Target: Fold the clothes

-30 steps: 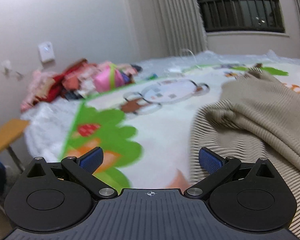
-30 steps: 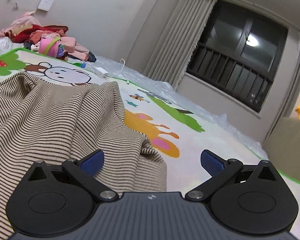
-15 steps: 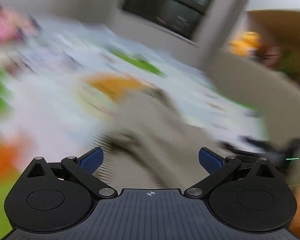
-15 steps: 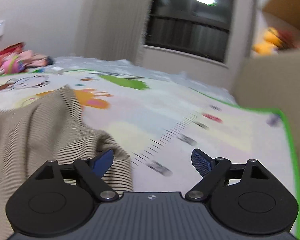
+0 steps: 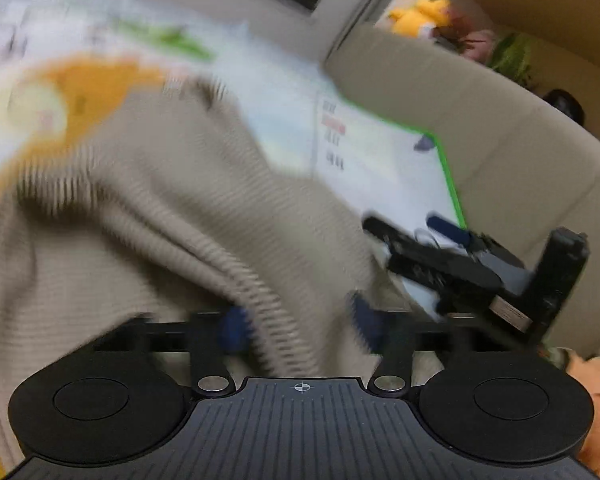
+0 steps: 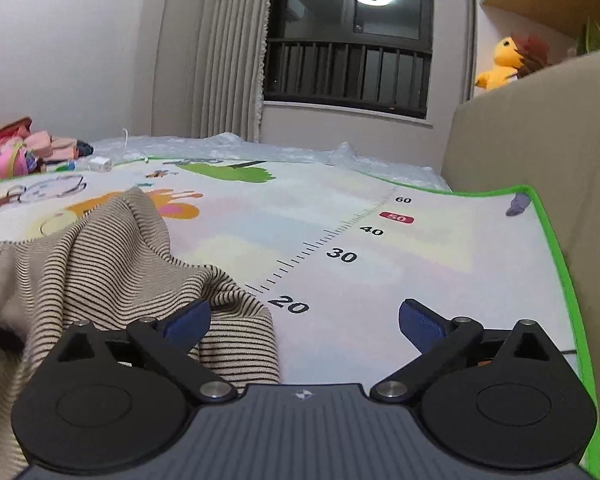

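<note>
A: What is the left gripper (image 5: 300, 326) doing?

B: Its blue pads (image 5: 232, 330) stand partly drawn in, with a ridge of the striped garment (image 5: 160, 216) running up between them. The view is smeared by motion, so I cannot tell whether the pads actually pinch the cloth.

A: And the right gripper (image 6: 304, 320)?

B: Spread wide, holding nothing. Its left pad (image 6: 188, 320) lies over the corner of the striped garment (image 6: 80, 264); its right pad sits over bare play mat (image 6: 420, 248). In the left wrist view the right gripper (image 5: 444, 248) shows at the garment's right edge, near the mat's green border.

A: Where does the garment lie?

B: Rumpled on the play mat, a beige knit with thin dark stripes, heaped in folds, its corner beside the printed ruler mark 20 (image 6: 289, 304).

A: What surrounds it?

B: A beige upholstered panel (image 6: 540, 152) along the mat's right side, a yellow plush toy (image 6: 500, 66) above it, a dark window (image 6: 348, 36) with curtains (image 6: 224, 52), and a pile of bright clothes (image 6: 24, 152) at far left.
</note>
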`<control>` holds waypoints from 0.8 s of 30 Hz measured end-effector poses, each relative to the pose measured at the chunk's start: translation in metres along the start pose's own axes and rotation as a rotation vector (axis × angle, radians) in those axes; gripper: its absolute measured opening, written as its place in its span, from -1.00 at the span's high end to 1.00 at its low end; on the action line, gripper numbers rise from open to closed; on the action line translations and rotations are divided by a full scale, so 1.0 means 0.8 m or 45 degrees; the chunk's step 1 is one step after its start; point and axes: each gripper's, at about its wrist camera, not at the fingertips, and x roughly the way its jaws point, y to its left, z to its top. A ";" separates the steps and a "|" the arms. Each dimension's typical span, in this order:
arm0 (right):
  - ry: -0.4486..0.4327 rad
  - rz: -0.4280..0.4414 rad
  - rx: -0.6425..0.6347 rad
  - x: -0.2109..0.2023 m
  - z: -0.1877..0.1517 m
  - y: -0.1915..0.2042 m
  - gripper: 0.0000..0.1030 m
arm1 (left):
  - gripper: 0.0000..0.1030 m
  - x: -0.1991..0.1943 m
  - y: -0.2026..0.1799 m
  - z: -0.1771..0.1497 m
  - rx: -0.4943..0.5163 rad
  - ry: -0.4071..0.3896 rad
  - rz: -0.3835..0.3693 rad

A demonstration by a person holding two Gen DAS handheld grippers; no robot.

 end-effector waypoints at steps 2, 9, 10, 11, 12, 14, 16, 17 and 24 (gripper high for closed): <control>-0.009 0.016 0.016 -0.006 0.001 -0.002 -0.96 | 0.32 -0.012 0.015 0.027 -0.040 -0.093 0.042; -0.018 0.069 -0.048 -0.014 0.003 0.001 -0.97 | 0.29 -0.126 0.104 0.098 -0.223 -0.613 0.345; -0.015 0.069 -0.061 -0.013 0.002 0.002 -0.97 | 0.18 -0.141 0.126 0.101 -0.251 -0.679 0.417; -0.011 0.069 -0.073 -0.013 0.002 0.004 -0.97 | 0.00 -0.154 0.147 0.101 -0.280 -0.724 0.489; -0.010 0.062 -0.082 -0.012 0.003 0.006 -0.97 | -0.10 -0.163 0.168 0.097 -0.312 -0.743 0.564; -0.018 0.026 -0.114 -0.012 0.006 0.010 -0.97 | -0.36 -0.178 0.220 0.085 -0.460 -0.705 0.675; -0.042 -0.042 -0.197 -0.011 0.012 0.017 -0.97 | -0.40 -0.191 0.260 0.071 -0.608 -0.651 0.711; -0.075 -0.073 -0.242 -0.013 0.017 0.020 -0.97 | -0.51 -0.197 0.269 0.064 -0.644 -0.632 0.712; -0.258 0.200 -0.209 -0.029 0.093 0.052 -0.97 | -0.87 -0.166 0.204 0.076 -0.332 -0.490 0.565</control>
